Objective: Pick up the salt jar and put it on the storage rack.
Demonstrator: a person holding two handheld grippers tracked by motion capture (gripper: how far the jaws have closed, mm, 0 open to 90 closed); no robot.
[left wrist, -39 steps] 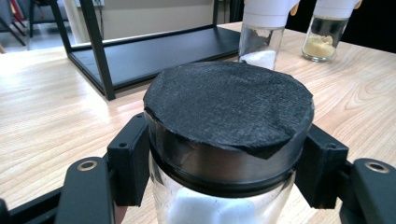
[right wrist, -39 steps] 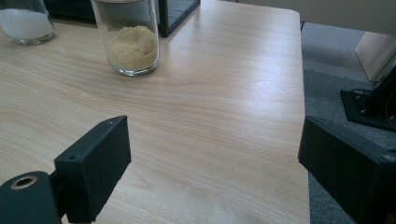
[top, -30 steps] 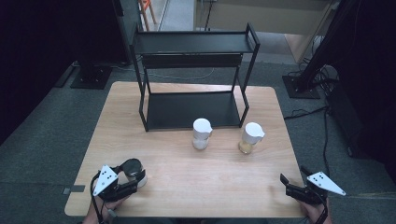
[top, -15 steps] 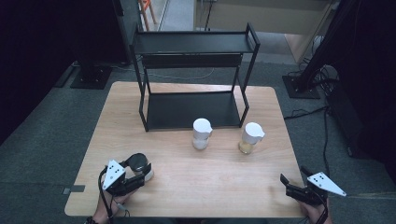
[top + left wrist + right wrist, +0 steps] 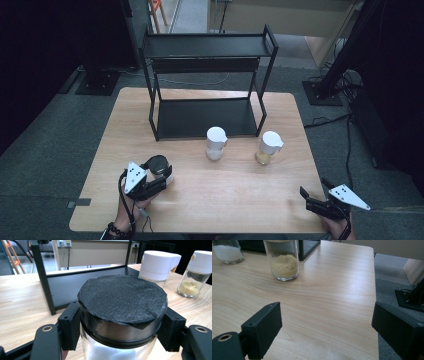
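High view: left claw (image 5: 157, 179) clamped on black-lidded jar (image 5: 159, 165) at front left of tabletop (image 5: 225, 200); right claw (image 5: 312, 201) agape, holding nothing, at front right corner. Two white-capped jars before black rack (image 5: 207, 85).

Left gripper view: jar (image 5: 122, 312) pinched at the neck between both jaws, white grains inside.

Right gripper view: jaws wide apart over bare wood, yellow-grain jar (image 5: 282, 261) well ahead.
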